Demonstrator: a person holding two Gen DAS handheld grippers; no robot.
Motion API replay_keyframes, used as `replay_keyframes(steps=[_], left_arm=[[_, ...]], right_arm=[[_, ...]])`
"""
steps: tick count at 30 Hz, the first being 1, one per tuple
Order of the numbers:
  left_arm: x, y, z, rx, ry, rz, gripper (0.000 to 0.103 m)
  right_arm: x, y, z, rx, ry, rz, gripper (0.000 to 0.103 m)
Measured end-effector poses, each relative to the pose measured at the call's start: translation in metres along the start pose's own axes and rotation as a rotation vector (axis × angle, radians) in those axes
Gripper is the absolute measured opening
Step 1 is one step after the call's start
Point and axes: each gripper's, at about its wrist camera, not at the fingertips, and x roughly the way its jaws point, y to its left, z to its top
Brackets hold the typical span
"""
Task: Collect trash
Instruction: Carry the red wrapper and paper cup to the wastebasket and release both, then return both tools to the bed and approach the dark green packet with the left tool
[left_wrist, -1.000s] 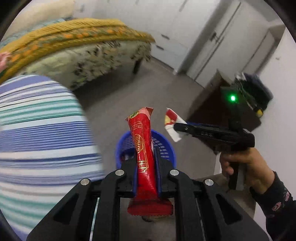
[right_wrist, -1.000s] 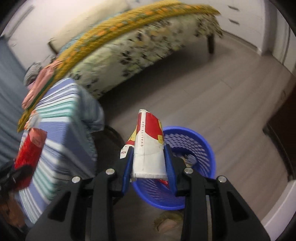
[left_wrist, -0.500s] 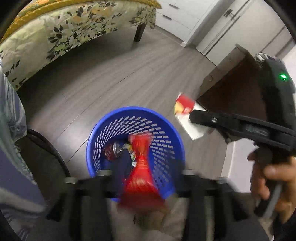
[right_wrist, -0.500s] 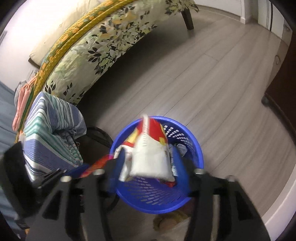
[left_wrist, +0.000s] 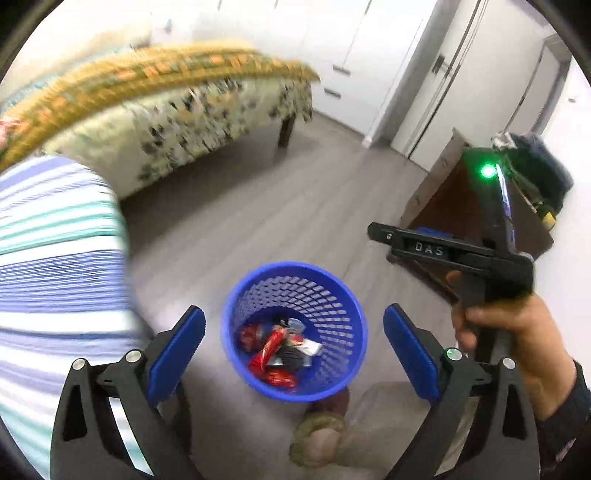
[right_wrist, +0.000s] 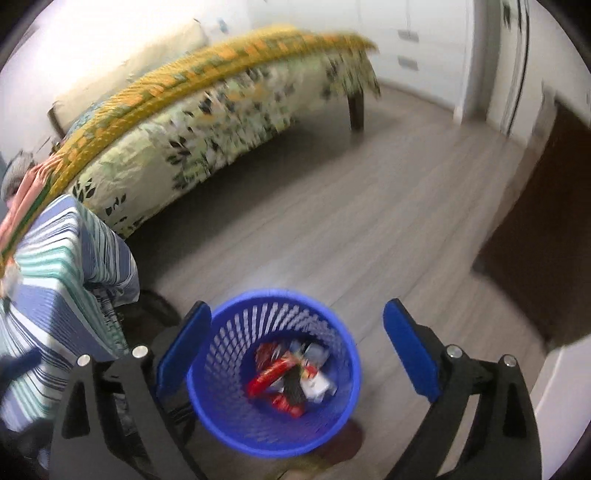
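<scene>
A blue mesh waste basket (left_wrist: 354, 314) (right_wrist: 221, 354) stands on the floor, seen from above in both wrist views. Inside lie several wrappers, among them a long red wrapper (left_wrist: 267, 349) (right_wrist: 271, 373) and a white-and-red paper cup piece (right_wrist: 317, 384). My left gripper (left_wrist: 293, 332) hangs above the basket with its jaws opening wide and nothing between its blue pads. My right gripper (right_wrist: 297, 325) is also above the basket, jaws opening, nothing between them. In the left wrist view the right gripper (left_wrist: 384, 236) shows from the side, held by a hand (left_wrist: 513, 339).
A bed (left_wrist: 184, 110) (right_wrist: 221, 110) with a floral cover and yellow blanket stands behind. A striped blue-and-teal cloth (left_wrist: 55, 258) (right_wrist: 48, 277) fills the left. A dark wooden cabinet (left_wrist: 461, 206) (right_wrist: 546, 240) is on the right. A slippered foot (left_wrist: 317, 432) is beside the basket.
Both grippers have opened. The red wrapper left the left gripper and the white-and-red cup piece left the right one; both now lie in the basket. Both cameras tilted down over it.
</scene>
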Motion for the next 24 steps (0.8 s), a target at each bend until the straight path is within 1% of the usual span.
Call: replay_keyframes(steps=[3,5,7,8,11,12,13,15,17,19,21,24], left_arm=[[-0.041,0.029,-0.018,-0.019,-0.049,0.066,0.097],[-0.071,0.059,-0.036,-0.043,-0.083,0.145,0.097],[-0.097,0.092,-0.055,-0.084,-0.099,0.225,0.097],[-0.109,0.106,-0.064,-0.107,-0.098,0.254,0.097],[-0.138,0.156,-0.091,-0.179,-0.089,0.370,0.097],[-0.150,0.174,-0.101,-0.203,-0.087,0.415,0.097],[-0.156,0.186,-0.108,-0.220,-0.086,0.438,0.097],[-0.175,0.218,-0.125,-0.278,-0.083,0.484,0.097],[-0.189,0.243,-0.134,-0.323,-0.085,0.510,0.097],[-0.201,0.262,-0.141,-0.360,-0.081,0.540,0.097],[-0.207,0.277,-0.148,-0.385,-0.071,0.563,0.097],[-0.212,0.291,-0.153,-0.401,-0.062,0.575,0.097]], right_arm=[[-0.019,0.030,-0.003,-0.116,-0.102,-0.024,0.092],[-0.028,0.059,-0.010,-0.223,-0.162,-0.034,0.092],[-0.033,0.082,-0.017,-0.283,-0.191,-0.023,0.092],[-0.036,0.099,-0.024,-0.308,-0.195,-0.002,0.092],[-0.041,0.149,-0.048,-0.377,-0.171,0.098,0.092],[-0.045,0.174,-0.058,-0.413,-0.162,0.145,0.092],[-0.048,0.187,-0.063,-0.431,-0.158,0.168,0.092],[-0.057,0.228,-0.079,-0.492,-0.146,0.246,0.092],[-0.064,0.268,-0.090,-0.554,-0.131,0.315,0.092],[-0.067,0.303,-0.098,-0.600,-0.109,0.362,0.092],[-0.066,0.332,-0.102,-0.642,-0.092,0.386,0.092],[-0.057,0.374,-0.104,-0.716,-0.070,0.389,0.092]])
